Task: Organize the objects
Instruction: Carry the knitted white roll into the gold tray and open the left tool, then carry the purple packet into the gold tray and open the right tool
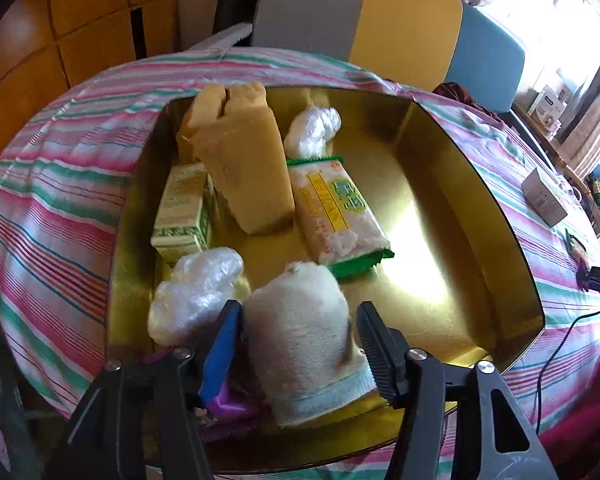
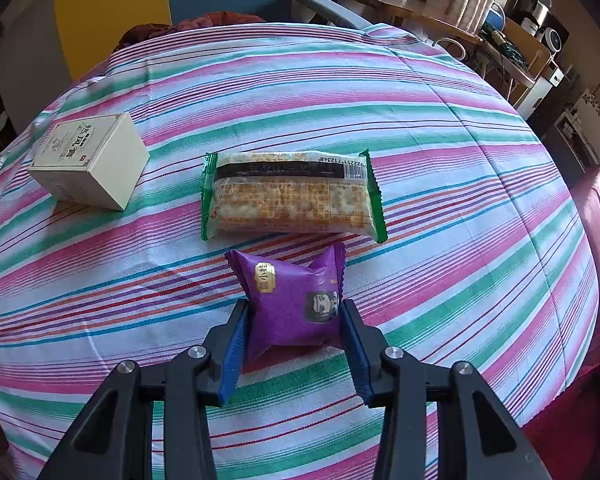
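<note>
In the left wrist view a gold tin tray (image 1: 480,216) holds a tan block (image 1: 244,172), a green-and-cream box (image 1: 182,212), a green-edged cracker pack (image 1: 336,212), two clear plastic bundles (image 1: 196,292) and a purple item (image 1: 228,404). My left gripper (image 1: 298,324) is closed on a white rolled towel (image 1: 308,344) over the tray's near end. In the right wrist view my right gripper (image 2: 294,314) is closed on a purple snack packet (image 2: 294,300), which rests on the striped cloth. A green-edged cracker pack (image 2: 290,196) lies just beyond it.
A white box (image 2: 88,160) lies at the cloth's left in the right wrist view and shows at the right in the left wrist view (image 1: 544,200). A black cable (image 1: 556,344) trails at the right. Chairs (image 1: 408,24) stand behind the table.
</note>
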Motion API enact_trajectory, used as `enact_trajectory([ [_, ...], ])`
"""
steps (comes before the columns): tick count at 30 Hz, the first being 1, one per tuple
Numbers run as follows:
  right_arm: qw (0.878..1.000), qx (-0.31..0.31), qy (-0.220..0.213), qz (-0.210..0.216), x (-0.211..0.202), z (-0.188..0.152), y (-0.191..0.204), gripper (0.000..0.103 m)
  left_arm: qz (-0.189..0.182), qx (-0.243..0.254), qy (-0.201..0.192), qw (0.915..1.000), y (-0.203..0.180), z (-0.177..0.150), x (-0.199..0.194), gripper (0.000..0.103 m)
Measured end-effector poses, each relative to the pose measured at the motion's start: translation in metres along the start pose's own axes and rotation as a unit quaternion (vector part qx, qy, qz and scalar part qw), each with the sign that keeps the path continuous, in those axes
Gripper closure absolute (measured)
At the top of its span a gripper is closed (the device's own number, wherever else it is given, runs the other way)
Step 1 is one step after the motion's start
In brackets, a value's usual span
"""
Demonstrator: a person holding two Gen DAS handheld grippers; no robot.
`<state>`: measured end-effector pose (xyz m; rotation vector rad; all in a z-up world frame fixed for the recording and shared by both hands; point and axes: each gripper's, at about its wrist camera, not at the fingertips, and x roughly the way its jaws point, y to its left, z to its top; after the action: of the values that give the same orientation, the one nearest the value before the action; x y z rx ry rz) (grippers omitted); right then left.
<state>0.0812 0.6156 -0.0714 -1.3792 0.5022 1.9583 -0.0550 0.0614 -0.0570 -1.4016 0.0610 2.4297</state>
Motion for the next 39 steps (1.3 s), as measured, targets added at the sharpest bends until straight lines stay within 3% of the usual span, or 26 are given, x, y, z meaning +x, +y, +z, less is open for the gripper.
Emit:
enact_trajectory([
  [16, 1.000, -0.019, -0.007, 0.007, -0.018, -0.015, 0.003, 0.061, 0.027, 0.018, -0.073, 0.9968, -0.010, 0.008, -0.042, 0.040],
  [39, 0.997, -0.041, -0.035, 0.052, -0.043, -0.024, 0.014, 0.061, 0.028, 0.031, -0.082, 0.9957, -0.021, 0.007, -0.049, 0.040],
])
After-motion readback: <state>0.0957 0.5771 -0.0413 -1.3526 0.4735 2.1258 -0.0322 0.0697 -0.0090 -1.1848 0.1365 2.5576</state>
